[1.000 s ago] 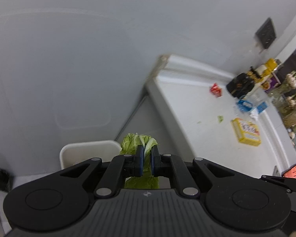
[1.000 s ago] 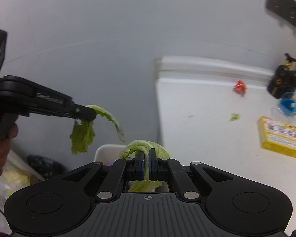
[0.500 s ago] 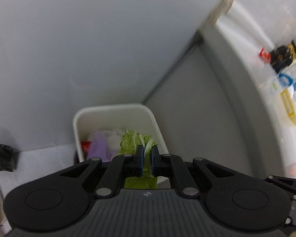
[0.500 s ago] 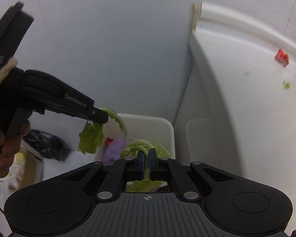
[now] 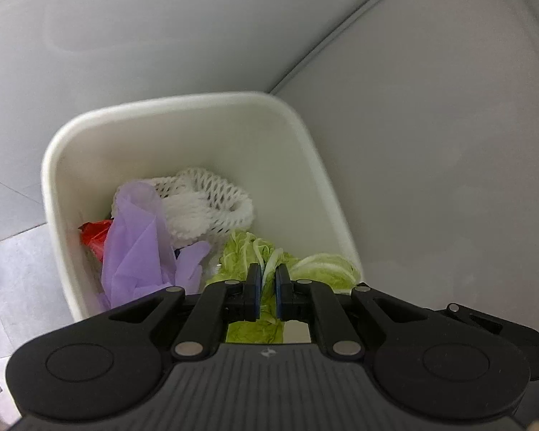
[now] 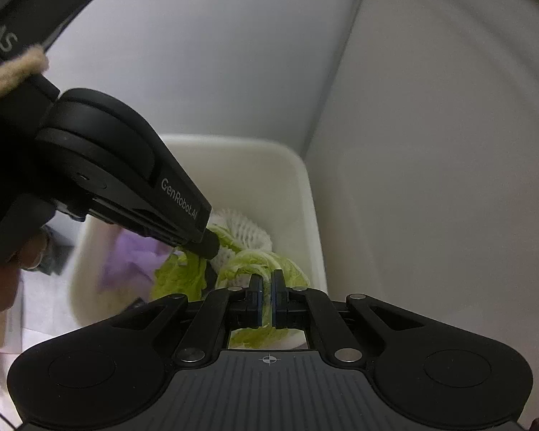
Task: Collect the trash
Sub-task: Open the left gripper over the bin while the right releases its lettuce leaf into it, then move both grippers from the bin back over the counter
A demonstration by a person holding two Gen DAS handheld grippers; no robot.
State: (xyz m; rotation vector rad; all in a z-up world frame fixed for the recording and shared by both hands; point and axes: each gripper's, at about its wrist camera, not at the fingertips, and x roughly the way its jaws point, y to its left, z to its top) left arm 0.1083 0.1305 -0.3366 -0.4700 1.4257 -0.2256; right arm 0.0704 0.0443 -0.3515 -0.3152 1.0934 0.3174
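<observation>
Both grippers pinch cabbage leaves over white bin

Grey wall meets pale cabinet side.

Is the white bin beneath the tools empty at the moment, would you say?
No, the white bin already holds a white foam net, purple plastic and a red wrapper.

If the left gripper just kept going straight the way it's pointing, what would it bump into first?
Probably the trash already lying in the white bin. The left gripper, shut on a cabbage leaf, points down into the bin's opening, toward the white foam net and purple glove. Depth is hard to judge.
</observation>
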